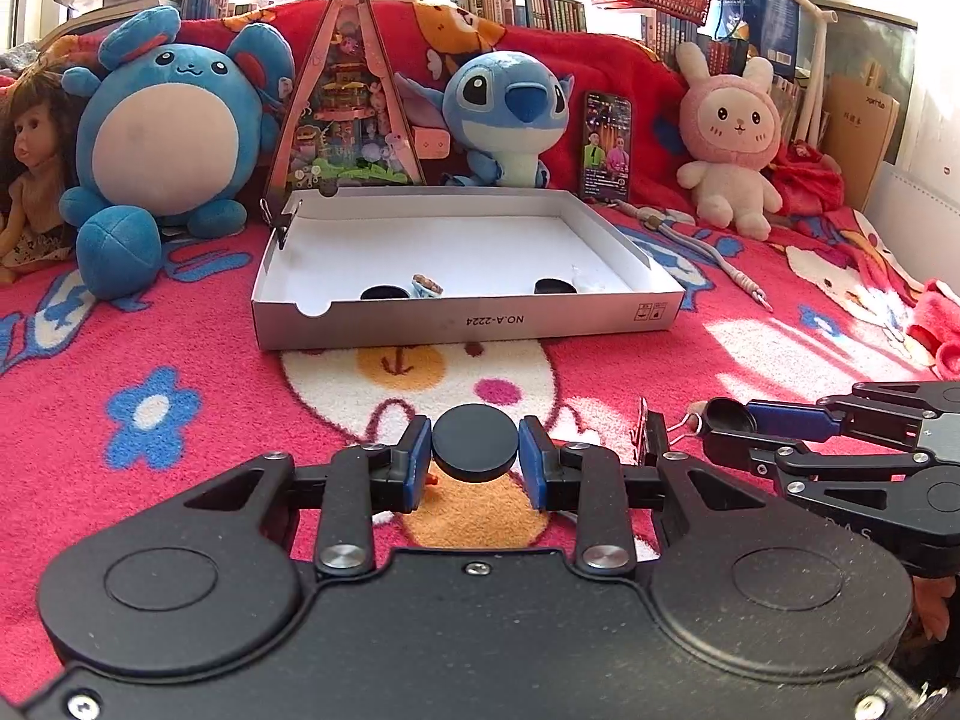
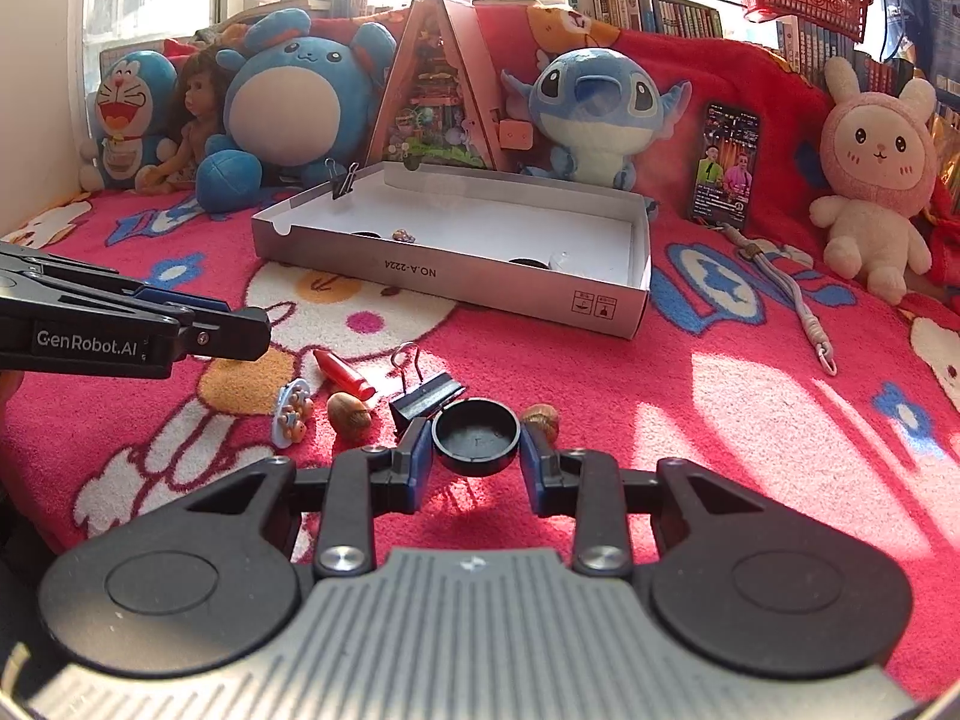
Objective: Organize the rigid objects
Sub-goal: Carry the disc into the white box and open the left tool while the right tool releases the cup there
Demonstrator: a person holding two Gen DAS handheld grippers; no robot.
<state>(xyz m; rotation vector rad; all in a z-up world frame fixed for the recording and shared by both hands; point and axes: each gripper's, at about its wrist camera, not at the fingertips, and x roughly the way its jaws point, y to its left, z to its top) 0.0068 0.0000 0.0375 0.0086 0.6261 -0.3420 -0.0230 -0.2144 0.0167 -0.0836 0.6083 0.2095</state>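
My left gripper is shut on a black round cap, flat side up, just above the pink blanket. My right gripper is shut on a second black cap, hollow side up. In the left wrist view the right gripper comes in from the right with its cap. Ahead lies an open white box with two black caps and a small trinket inside. Loose on the blanket near my right gripper are a black binder clip, a red crayon, a blue charm and two brown shells.
A binder clip is clamped on the box's far left corner. Plush toys, a doll, a triangular toy house and a phone line the back. A lanyard lies right of the box.
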